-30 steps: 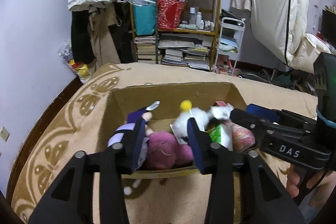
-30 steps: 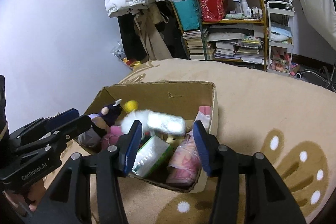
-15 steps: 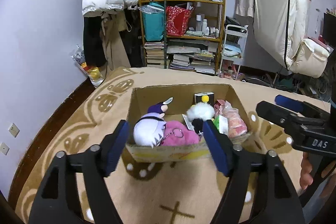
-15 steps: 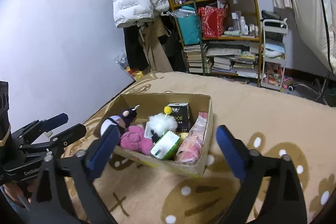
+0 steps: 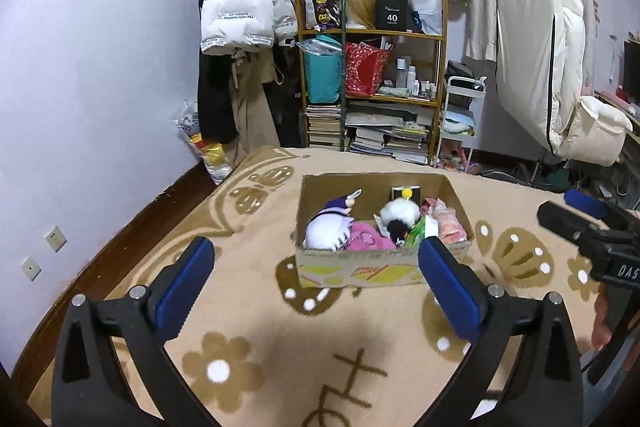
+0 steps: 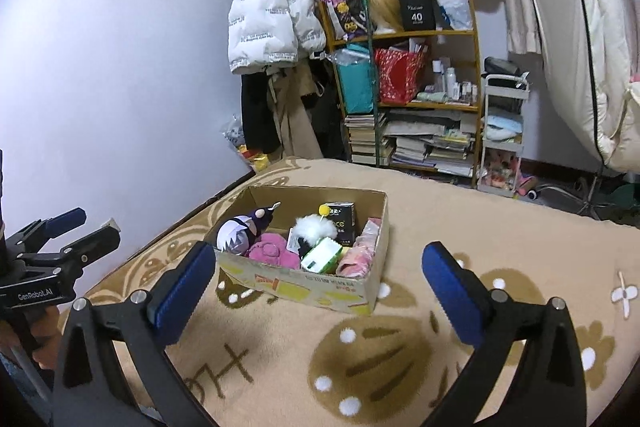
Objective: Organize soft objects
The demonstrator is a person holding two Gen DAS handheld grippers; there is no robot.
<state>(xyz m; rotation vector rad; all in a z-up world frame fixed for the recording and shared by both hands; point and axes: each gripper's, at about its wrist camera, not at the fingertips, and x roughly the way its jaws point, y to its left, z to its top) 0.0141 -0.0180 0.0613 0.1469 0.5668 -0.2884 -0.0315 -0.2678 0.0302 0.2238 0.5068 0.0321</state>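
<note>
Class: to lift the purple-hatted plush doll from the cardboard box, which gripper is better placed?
Probably left. The doll lies at the box's left end, nearer the left gripper; the right gripper, equally open and empty, is farther right.

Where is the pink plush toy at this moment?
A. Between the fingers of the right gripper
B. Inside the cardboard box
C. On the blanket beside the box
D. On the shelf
B: the pink plush toy lies inside the cardboard box, between the white-haired doll and the green packet; both grippers are open and empty.
</note>
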